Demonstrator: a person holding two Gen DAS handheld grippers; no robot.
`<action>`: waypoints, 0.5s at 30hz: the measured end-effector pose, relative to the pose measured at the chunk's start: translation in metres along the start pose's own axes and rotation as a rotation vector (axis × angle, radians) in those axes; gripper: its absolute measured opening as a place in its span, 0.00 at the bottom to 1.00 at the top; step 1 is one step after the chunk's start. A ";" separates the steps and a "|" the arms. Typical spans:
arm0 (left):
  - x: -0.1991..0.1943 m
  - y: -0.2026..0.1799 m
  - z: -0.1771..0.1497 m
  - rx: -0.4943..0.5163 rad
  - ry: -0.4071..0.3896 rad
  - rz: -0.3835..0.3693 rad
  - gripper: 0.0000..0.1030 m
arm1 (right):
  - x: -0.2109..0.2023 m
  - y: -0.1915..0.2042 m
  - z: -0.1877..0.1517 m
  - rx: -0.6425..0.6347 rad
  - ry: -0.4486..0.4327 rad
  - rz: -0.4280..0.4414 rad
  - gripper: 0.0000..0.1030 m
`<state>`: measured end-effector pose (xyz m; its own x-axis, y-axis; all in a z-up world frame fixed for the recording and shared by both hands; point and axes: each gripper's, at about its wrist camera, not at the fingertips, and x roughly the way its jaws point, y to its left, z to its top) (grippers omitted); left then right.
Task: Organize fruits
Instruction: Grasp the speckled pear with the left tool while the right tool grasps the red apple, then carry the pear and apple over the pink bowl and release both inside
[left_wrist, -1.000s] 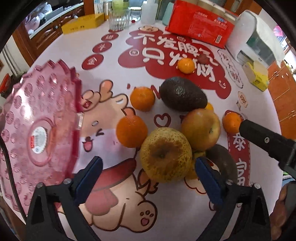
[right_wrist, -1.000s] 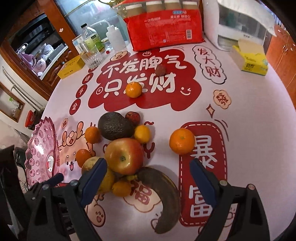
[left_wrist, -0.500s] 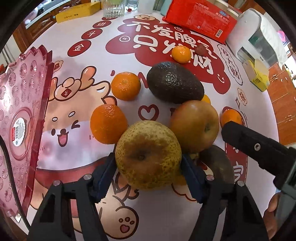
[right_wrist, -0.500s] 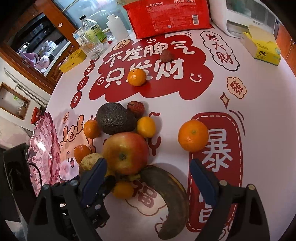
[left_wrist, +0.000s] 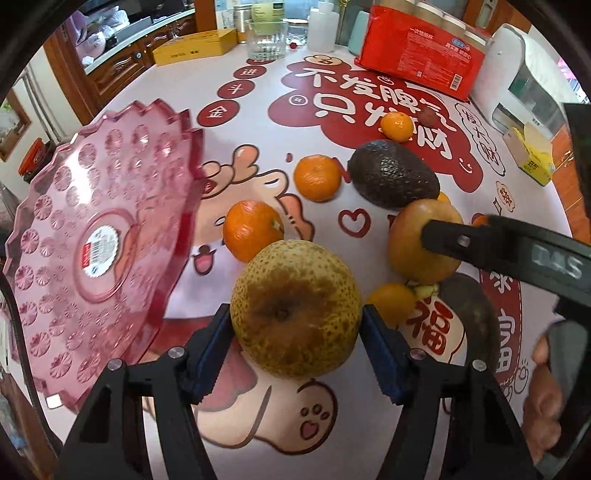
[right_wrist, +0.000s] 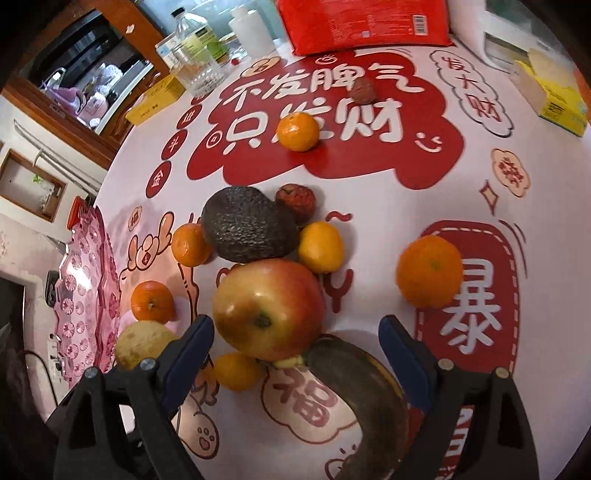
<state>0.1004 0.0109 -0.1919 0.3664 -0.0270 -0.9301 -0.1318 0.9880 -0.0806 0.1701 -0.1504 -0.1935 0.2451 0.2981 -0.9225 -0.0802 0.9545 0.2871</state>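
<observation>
Since a second back, the left tongs have dropped around the big speckled pear and now both blue pads are clamped on its sides; before that they stood wide with the pear just in front. The pink plastic plate has also swung back into the left side of that view, tilted up on edge.

Surface is a round bench with a white cloth covered in red Chinese characters and cartoon animals. Far edge has a red pack of paper cups, a glass, a yellow box and a yellow tissue box. Wooden cabinets sit behind it.

Both tongs point steeply down at the bench. The right tongs are spread wide with nothing gripped, hovering right over the apple and the blackened banana. In the left view 1 right finger crosses in front of the apple.

Pear sits with its stem dimple facing the camera, so no real long axis to call. The avocado lies on its side, long axis running left-right, touching the apple. The banana curves from beside the apple toward the near bench edge. 3 mandarins sit around the pile, 1 off alone to the right.
</observation>
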 end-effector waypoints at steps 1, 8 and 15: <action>-0.002 0.002 -0.002 0.000 -0.002 0.003 0.65 | 0.003 0.002 0.001 -0.007 0.002 -0.006 0.89; -0.016 0.008 -0.007 -0.002 -0.041 -0.003 0.65 | 0.020 0.018 0.004 -0.059 0.003 -0.018 0.69; -0.040 0.011 -0.009 0.012 -0.096 -0.023 0.65 | 0.006 0.027 -0.005 -0.079 -0.021 -0.035 0.69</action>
<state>0.0762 0.0212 -0.1583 0.4554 -0.0354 -0.8896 -0.1114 0.9891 -0.0964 0.1647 -0.1231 -0.1924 0.2688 0.2654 -0.9259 -0.1472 0.9613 0.2328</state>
